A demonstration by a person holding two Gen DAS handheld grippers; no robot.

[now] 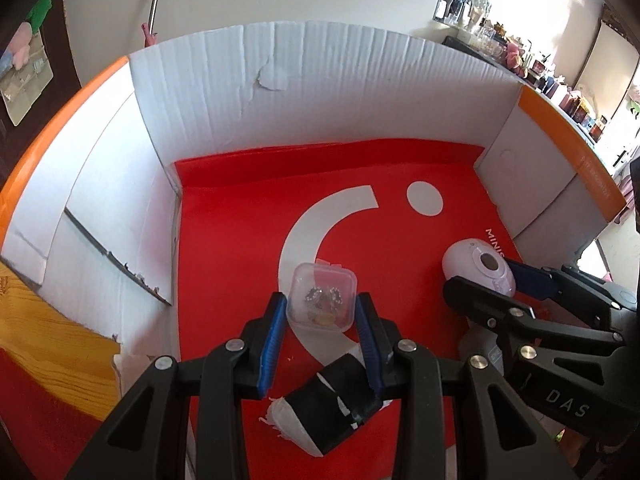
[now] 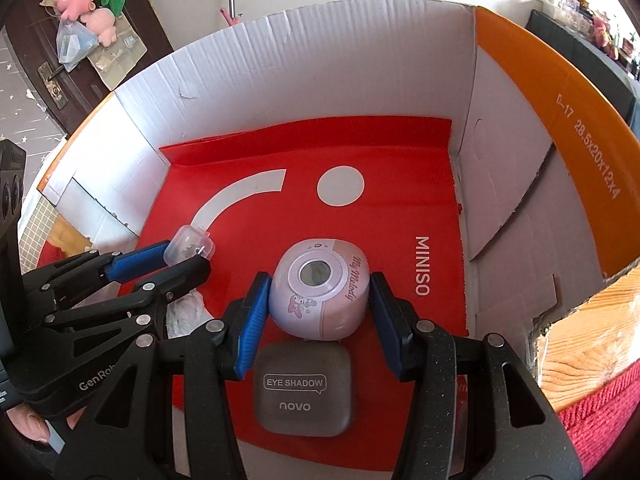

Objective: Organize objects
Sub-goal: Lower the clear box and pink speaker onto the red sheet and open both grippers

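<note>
White cardboard box point(image 2: 360, 60) w/ orange flaps, red MINISO bag point(image 2: 380, 216) lining it, on wooden desk point(image 2: 580, 344); left gripper point(image 1: 322, 312) jaws pinch clear case point(image 1: 322, 298); right gripper point(image 2: 320, 304) jaws pinch pink My Melody gadget point(image 2: 320, 292), eyeshadow compact point(image 2: 306, 388) just below; cream wall behind.

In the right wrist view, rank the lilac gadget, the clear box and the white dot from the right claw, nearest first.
1. Lilac gadget: between the right claw's fingers.
2. Clear box: to the left, in the left claw.
3. White dot: farther back on the red liner.
</note>
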